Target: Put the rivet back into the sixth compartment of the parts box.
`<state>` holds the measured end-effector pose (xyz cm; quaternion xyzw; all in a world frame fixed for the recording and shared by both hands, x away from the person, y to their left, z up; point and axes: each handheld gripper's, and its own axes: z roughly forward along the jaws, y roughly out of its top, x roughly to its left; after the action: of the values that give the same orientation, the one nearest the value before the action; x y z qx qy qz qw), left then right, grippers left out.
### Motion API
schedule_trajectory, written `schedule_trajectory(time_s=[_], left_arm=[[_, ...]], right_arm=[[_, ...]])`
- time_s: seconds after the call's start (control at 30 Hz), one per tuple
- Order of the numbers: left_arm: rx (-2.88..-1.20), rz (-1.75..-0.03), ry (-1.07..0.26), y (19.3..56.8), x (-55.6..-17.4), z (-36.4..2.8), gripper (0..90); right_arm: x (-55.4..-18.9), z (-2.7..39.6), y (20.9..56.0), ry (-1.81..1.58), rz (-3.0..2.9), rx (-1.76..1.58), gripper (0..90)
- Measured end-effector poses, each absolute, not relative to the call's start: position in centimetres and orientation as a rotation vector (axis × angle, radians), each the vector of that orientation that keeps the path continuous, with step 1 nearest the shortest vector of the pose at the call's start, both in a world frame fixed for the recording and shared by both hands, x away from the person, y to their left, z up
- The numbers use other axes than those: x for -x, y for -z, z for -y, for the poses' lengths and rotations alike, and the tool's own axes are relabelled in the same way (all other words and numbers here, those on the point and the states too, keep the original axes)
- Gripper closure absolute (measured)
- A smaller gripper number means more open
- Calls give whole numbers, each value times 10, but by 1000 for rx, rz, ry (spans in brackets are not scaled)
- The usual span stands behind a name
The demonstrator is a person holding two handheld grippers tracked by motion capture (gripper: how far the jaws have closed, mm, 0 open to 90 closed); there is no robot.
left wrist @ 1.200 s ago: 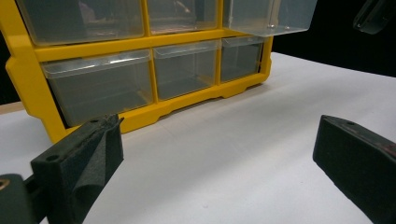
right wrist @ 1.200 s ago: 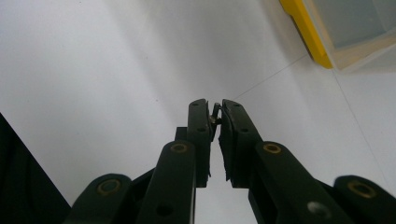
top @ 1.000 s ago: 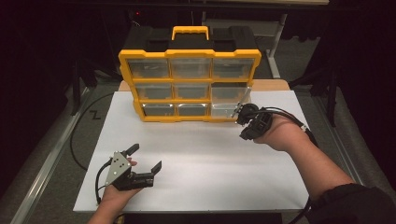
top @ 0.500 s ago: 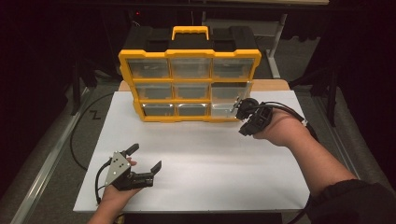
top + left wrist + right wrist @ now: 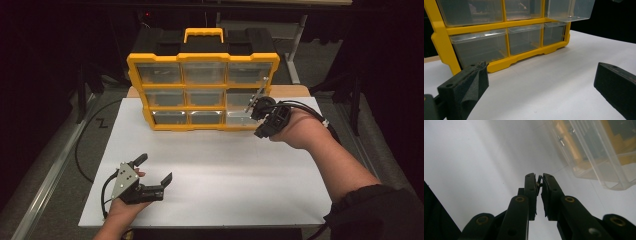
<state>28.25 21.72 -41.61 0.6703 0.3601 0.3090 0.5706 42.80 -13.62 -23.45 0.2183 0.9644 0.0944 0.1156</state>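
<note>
A yellow organizer point(image 5: 202, 56) with clear drawers stands upright at the back of the white table top point(image 5: 215, 165). Its middle-right drawer point(image 5: 569, 10) is pulled out, and small metal parts point(image 5: 560, 140) lie in it. My right gripper point(image 5: 256, 107) hangs just in front of that drawer, close to its rim. In the right gripper view the jaws point(image 5: 539, 178) are shut on a tiny dark part pinched at their tips. My left gripper point(image 5: 155, 167) rests open near the front left of the table, nothing between its fingers point(image 5: 466, 82).
The organizer's other drawers point(image 5: 479, 47) are pushed in. A black cable point(image 5: 80, 150) loops off the table's left side. Table legs and dark floor surround the table.
My right gripper has risen a little and drifted toward the pulled-out drawer, jaws still pinched together. The left gripper has stayed where it was.
</note>
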Motion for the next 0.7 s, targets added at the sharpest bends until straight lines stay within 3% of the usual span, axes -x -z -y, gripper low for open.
schedule_trajectory(time_s=[0.7], left_arm=[[-1566,-837,-724,416,-282,-219,3]], right_arm=[[-439,128,208,-286,-2798,-628,848]])
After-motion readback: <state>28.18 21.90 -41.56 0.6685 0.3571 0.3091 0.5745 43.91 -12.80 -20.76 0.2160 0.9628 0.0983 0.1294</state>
